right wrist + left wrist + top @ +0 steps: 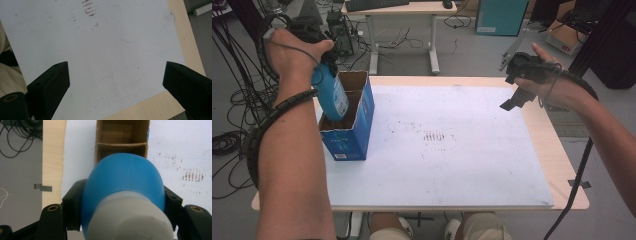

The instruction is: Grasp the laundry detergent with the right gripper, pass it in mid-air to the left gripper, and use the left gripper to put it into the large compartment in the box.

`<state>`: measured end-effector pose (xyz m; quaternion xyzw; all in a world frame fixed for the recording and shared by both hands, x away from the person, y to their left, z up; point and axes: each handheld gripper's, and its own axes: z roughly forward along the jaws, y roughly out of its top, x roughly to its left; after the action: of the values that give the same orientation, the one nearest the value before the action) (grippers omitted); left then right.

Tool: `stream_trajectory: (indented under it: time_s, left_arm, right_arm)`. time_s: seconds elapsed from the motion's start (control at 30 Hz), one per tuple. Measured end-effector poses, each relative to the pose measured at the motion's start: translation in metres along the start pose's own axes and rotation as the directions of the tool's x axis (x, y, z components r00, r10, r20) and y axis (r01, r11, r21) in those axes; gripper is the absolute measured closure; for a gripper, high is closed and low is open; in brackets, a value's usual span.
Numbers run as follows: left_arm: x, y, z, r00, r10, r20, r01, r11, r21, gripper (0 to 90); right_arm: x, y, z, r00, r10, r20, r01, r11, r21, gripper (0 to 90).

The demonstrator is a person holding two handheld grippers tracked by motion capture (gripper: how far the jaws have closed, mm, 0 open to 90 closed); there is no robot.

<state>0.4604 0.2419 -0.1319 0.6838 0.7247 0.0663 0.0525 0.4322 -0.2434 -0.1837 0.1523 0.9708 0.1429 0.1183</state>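
A blue bottle (331, 95) with a white cap (130, 220) hangs bottom-down, its lower end inside the open blue cardboard box (357, 130) at the table's left. My left gripper (326, 59) is shut on the bottle near its top, the black jaws pressing both sides of it (125, 182). In the left gripper view the box's brown inside (120, 135) lies straight below, split by a cardboard divider. My right gripper (512, 100) hovers over the table's right side, open, with only the white mat (105, 50) between its jaws.
A white mat (437, 145) with dark smudges covers most of the wooden table (562, 165). Cables lie on the floor at the left (232, 100). A desk (402, 10) and a teal cabinet (502, 17) stand behind the table.
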Motion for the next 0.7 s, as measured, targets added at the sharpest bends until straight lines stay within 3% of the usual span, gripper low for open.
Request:
stream_trajectory:
  time_s: [0.23,0.3,0.7]
  left_arm:
    - [-0.005,-0.005,0.028,0.9999,0.012,-0.009,-0.012,0.9999,0.012,36.3]
    - [-0.007,-0.007,0.036,1.0,-0.007,-0.002,0.007,0.9999,0.012,36.3]
    - [-0.013,-0.011,0.082,0.9999,0.009,0.014,-0.009,0.9997,0.023,36.3]
  right_arm:
    - [0.001,-0.001,0.002,1.0,-0.007,0.004,0.007,1.0,0.0,7.3]
    - [0.001,-0.001,0.004,1.0,-0.008,-0.002,0.008,1.0,0.003,7.3]
    - [0.0,-0.001,0.011,1.0,-0.002,-0.009,0.002,1.0,0.016,7.3]
